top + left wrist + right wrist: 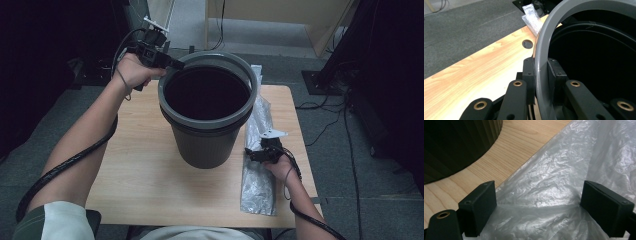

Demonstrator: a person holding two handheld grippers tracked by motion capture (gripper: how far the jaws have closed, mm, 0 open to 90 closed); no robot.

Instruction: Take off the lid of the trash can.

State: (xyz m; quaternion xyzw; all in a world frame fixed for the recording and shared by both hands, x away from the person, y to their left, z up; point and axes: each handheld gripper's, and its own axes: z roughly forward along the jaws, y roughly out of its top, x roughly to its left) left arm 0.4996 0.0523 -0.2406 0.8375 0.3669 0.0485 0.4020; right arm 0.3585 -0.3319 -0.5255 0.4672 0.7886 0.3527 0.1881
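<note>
- The flat, crinkled clear plastic bag [258,170] lies on the pale wooden worktop [140,170], just right of the bin.
- The right hand-held gripper [537,207] hovers over it, jaws spread wide to either side of the film.
- The round grey plastic bin [206,140] stands mid-worktop; the left hand-held gripper [540,72] pinches its rim [541,50].
- Judged step: steadying the bin while picking up the liner. Next: lower, close on the film.
</note>
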